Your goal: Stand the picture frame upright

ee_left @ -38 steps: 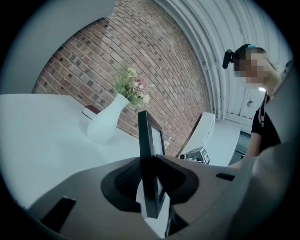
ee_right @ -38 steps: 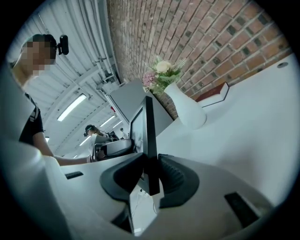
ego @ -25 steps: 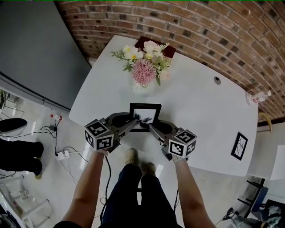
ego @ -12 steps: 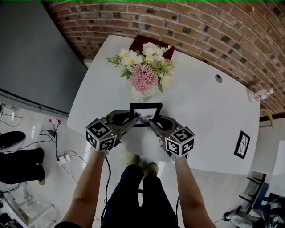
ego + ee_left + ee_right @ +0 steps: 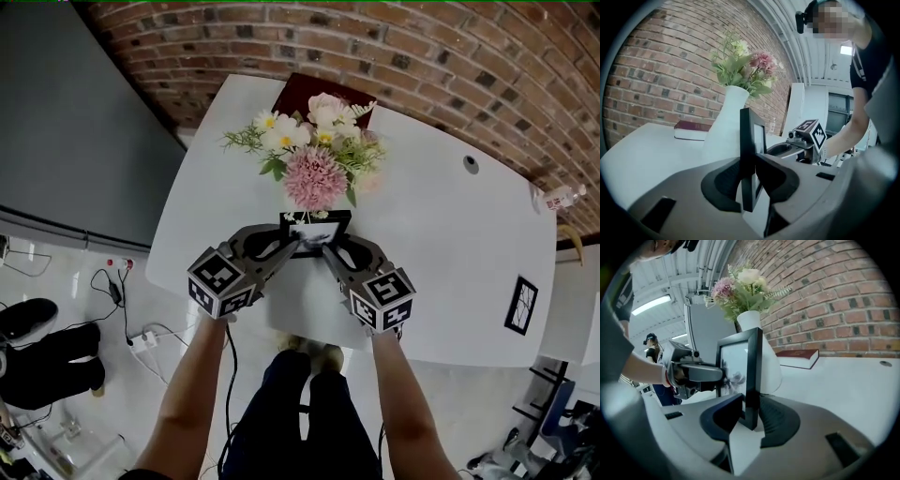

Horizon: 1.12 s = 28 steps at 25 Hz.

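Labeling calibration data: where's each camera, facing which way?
Head view: person's head, looking down at the table; forearms, left tongs, right tongs show.
Left gripper view: on left tongs, facing right tongs; own jaws, a forearm show.
Right gripper view: on right tongs, facing left tongs; own jaws, the left hand show.
All three share the picture frame and flowers.

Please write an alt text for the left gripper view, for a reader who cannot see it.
The left claw grips a black picture frame, held upright and seen edge-on. Behind it a white vase of flowers and a dark red book rest on a white table before a brick wall.
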Available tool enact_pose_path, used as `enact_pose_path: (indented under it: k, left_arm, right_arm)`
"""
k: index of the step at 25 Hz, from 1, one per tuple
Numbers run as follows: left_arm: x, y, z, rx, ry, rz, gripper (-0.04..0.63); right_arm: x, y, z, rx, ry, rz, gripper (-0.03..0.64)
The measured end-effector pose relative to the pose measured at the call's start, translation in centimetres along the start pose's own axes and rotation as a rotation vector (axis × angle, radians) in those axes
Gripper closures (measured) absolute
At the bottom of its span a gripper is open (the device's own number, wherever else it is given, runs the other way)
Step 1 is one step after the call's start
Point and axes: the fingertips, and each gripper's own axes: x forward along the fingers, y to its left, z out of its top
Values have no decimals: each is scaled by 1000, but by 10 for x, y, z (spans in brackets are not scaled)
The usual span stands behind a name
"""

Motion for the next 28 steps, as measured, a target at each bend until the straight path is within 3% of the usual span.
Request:
enact_pose_path:
  k: [12,23,28]
  left_arm:
    - [12,16,8,205,62,39,492]
    - [15,30,9,202,55,82,489]
    - [13,35,-3,243,113,118,463]
  right_arm:
    - [12,-18,12,-133,-26,-168,497]
    - [20,-26,18,-122,-38,-238,491]
    - [21,-29,18,-110,-46,-264,509]
